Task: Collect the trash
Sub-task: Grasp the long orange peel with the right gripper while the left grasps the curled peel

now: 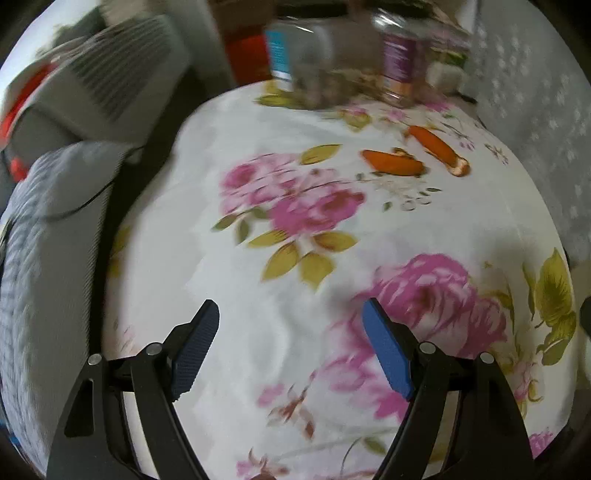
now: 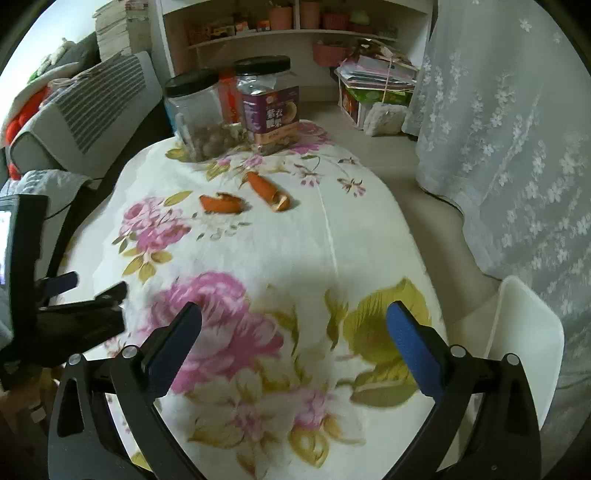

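Two curled orange peel pieces lie on the floral tablecloth (image 2: 332, 236) toward its far side: one (image 2: 221, 204) to the left, one (image 2: 266, 190) to the right. They also show in the left wrist view, left piece (image 1: 392, 162) and right piece (image 1: 437, 147). My left gripper (image 1: 290, 325) is open and empty, low over the near cloth. It shows from the side in the right wrist view (image 2: 88, 284). My right gripper (image 2: 293, 325) is open and empty over the near part of the cloth, well short of the peels.
Two clear jars with black lids stand at the table's far edge, one with nuts (image 2: 199, 114) and one with a purple label (image 2: 269, 107). A white bin (image 2: 524, 332) sits right of the table. A lace curtain (image 2: 509, 129), shelves (image 2: 295, 33) and a grey appliance (image 2: 88, 107) surround it.
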Motion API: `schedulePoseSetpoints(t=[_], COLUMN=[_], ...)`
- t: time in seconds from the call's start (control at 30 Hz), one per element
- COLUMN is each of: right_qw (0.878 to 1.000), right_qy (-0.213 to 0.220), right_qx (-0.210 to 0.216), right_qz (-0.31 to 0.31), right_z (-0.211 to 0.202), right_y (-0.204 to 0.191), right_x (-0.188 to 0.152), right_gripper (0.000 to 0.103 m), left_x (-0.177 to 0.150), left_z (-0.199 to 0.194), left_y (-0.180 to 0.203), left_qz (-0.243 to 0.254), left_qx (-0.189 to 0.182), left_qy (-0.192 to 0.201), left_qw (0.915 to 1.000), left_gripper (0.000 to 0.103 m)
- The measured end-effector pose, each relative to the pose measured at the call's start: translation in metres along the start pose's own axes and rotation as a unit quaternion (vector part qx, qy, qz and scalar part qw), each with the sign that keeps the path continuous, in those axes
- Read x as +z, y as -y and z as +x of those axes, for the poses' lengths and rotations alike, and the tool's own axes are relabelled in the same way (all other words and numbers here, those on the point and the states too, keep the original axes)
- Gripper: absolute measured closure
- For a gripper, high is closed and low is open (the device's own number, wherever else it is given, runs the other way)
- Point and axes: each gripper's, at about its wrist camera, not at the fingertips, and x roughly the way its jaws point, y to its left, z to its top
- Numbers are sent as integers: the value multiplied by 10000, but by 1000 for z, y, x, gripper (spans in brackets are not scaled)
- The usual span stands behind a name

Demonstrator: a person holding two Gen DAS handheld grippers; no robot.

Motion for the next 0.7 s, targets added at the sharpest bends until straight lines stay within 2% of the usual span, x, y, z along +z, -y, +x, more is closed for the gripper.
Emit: schedulePoseSetpoints(t=[0.13,0.23,0.3,0.53,0.63,0.7], right_qw=[9997,9965,9923,9860,9849,9840], right_qy=[18,-298,-431,-348,-429,-475], right_qx=[-111,-98,88,252,264,319], right_qz=[220,772,1159,1613,1655,1689], right_z=[18,41,49,58,66,70], right_y=[18,47,60,78,79,79], right_x=[13,11,14,29,32,33], right_gripper=[7,7,7,7,7,7], left_x=[26,44,56,95,103,105], left_z=[22,36,44,67,77,84], left_y=[21,37,47,77,89,94], left_qz=[397,704,837,1292,1659,1927], left_qx=[-22,-40,-99,-300,-387,-444], left_qy=[82,205,279,459,422,373], left_qw=[9992,9973,9960,9901,9845,9796], left_gripper=[25,25,25,26,31,41])
